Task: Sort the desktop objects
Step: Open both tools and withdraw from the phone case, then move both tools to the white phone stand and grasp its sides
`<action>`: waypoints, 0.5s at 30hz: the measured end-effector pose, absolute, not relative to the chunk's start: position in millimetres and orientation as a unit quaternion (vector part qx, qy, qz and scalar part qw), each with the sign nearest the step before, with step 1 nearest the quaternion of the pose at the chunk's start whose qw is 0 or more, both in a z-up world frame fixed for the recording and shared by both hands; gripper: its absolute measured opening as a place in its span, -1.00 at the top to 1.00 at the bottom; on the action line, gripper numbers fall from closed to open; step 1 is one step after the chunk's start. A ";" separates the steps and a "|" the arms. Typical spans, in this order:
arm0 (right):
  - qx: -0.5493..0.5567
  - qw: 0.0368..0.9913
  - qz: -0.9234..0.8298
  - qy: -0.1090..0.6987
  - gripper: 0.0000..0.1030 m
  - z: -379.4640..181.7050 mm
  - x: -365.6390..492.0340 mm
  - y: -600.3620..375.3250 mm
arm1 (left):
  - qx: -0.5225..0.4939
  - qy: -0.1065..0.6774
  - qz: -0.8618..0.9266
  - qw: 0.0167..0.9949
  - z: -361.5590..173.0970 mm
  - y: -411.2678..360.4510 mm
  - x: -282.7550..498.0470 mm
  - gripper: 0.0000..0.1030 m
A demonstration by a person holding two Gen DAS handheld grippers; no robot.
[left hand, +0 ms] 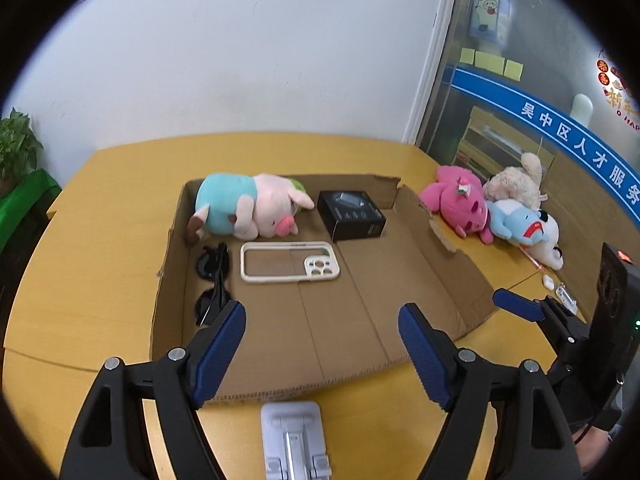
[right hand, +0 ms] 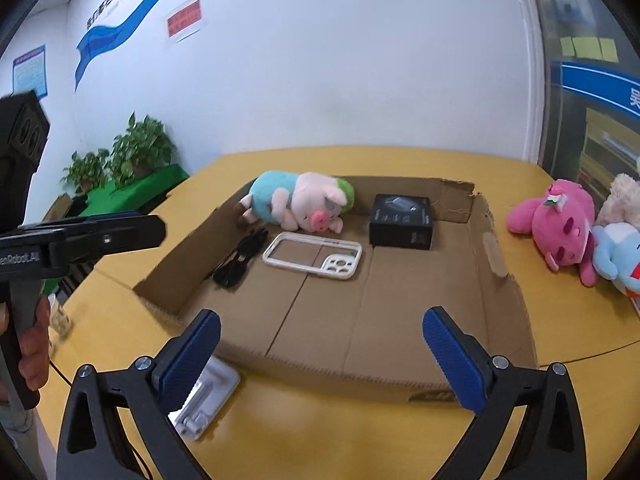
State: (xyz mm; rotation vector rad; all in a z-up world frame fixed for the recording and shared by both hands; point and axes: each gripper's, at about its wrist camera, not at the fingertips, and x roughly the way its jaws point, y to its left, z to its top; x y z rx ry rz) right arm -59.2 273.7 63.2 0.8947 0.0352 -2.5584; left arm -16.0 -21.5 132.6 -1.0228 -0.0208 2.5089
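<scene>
Two grippers hang over the near edge of the yellow wooden table (left hand: 120, 168), both with jaws spread wide and nothing between them. Closest to the left gripper (left hand: 322, 330), directly beneath it and just short of the box wall, lies a white folding phone stand (left hand: 291, 436); from the right gripper (right hand: 322, 340) the same stand sits below and to its left, partly behind its left pad.

Beyond both grippers stretches the shallow brown cardboard box (left hand: 400, 280), its near half bare. Farther ahead and left of the left gripper lie folded black sunglasses (left hand: 214, 280) against the left wall, with a cream clear-backed phone case (left hand: 290, 262) just beside them. Past those, a small black carton (left hand: 352, 216) stands ahead, and a pink pig plush in a blue shirt (left hand: 248, 208) lies along the back wall to the left.

Well to the right of the box, outside it on the table, a bright pink plush (right hand: 556, 224), a beige plush (left hand: 516, 182) and a pale blue and white plush (left hand: 528, 228) lie piled touching each other. A few small white items rest near the right gripper's far side in the left view; too small to identify.

My guess is the stand or the plush pile goes next. The stand is flat and low, so a pad could skid off it or shove it under the torn box edge. Reaching for the plush pile, the soft bodies could snag and drag a neighbour along. The two grippers are also close; crossing paths risks a knock.
</scene>
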 end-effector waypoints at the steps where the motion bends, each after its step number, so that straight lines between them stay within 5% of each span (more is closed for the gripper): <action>1: 0.322 0.213 -0.922 0.016 -1.00 62.3 -54.6 272.1 | -0.368 -0.009 0.905 0.215 131.5 -22.1 -12.4 -0.53; 15: 0.317 0.215 -0.924 0.027 -0.99 58.8 -35.8 260.5 | -0.378 -0.015 0.899 0.219 108.1 -34.7 4.5 -0.53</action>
